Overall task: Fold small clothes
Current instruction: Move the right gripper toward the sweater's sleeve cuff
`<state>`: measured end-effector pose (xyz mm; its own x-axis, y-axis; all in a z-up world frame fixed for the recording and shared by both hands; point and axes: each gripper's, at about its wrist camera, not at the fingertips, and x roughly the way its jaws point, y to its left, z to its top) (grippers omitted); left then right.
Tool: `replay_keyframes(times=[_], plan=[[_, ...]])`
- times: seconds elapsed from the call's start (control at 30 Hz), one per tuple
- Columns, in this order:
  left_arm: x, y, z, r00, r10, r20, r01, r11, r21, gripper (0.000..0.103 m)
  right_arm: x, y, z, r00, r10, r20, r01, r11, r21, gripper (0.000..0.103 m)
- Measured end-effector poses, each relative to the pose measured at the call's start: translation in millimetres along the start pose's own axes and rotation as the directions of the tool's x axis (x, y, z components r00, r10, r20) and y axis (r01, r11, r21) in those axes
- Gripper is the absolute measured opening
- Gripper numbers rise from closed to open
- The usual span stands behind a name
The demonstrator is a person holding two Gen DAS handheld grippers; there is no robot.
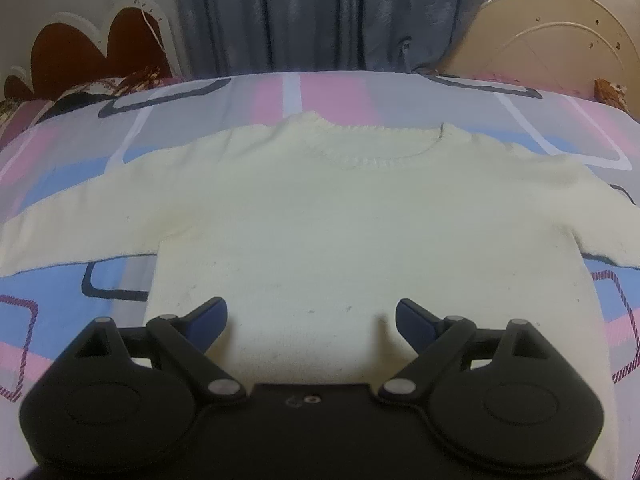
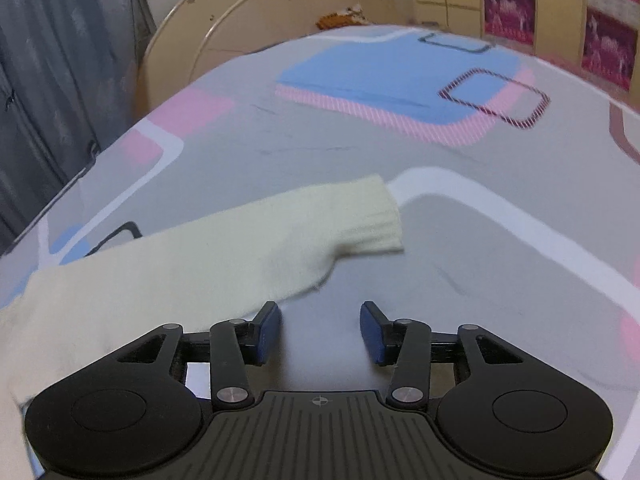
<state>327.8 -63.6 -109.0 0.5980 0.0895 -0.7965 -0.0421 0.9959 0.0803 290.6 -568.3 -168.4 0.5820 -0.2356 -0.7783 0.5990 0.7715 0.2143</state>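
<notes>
Both my grippers hold nothing: my left gripper [image 1: 311,312] hangs spread wide over the hem, my right gripper [image 2: 320,330] parted beside the sleeve [image 2: 280,232]. Beyond, the cream sweater [image 1: 320,208] lies flat on the patterned bedsheet [image 1: 72,288], arms outstretched, presumably so folding can begin.

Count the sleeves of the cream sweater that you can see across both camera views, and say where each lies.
2. The left sleeve stretches out over the bedsheet; the right sleeve stretches the other way, its ribbed cuff ahead of the right gripper. The left sleeve's cuff is out of view.
</notes>
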Motion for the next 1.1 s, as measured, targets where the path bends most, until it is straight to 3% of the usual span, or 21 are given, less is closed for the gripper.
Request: replay_keyframes(times=[0.17,0.3,0.43,0.5,0.53,0.57,0.67,0.87,1.1], plan=[[-1,0,-1,1.000,0.002,0.003,-0.002,1.000,0.014,0.091,16,14,10,0.999,-0.002,0.038,0.003,1.000,-0.030,0.044],[-2,3,0,1.000,0.002,0.008,-0.002,1.000,0.003,0.091,12,9,10,0.998,0.054,0.031,-0.054,0.998,0.018,0.042],[-1,4,0,1.000,0.005,0.003,-0.005,1.000,-0.007,0.091,5,7,7,0.997,0.080,-0.002,-0.080,0.996,0.029,0.054],[-1,4,-1,1.000,0.002,0.001,-0.002,1.000,-0.008,0.091,0,6,4,0.995,0.102,-0.011,-0.101,0.993,0.054,0.065],[-1,3,-1,1.000,0.003,0.001,-0.003,1.000,-0.006,0.091,-1,6,3,0.993,0.115,-0.016,-0.114,0.991,0.064,0.077],[-2,4,-2,1.000,0.003,0.001,-0.003,1.000,-0.004,0.091,-2,8,1,0.992,0.126,-0.019,-0.124,0.990,0.062,0.080],[0,6,-3,1.000,0.009,-0.002,-0.009,1.000,-0.002,0.091,2,11,2,0.995,0.098,-0.006,-0.098,0.994,0.047,0.080],[4,10,-6,0.999,0.031,-0.013,-0.031,1.000,-0.002,0.091,12,-2,18,0.993,0.118,0.019,-0.120,0.981,0.152,0.080],[10,10,-5,0.999,0.039,-0.014,-0.039,0.999,-0.001,0.092,-12,-28,7,0.995,0.097,0.014,-0.098,0.982,0.159,0.080]])
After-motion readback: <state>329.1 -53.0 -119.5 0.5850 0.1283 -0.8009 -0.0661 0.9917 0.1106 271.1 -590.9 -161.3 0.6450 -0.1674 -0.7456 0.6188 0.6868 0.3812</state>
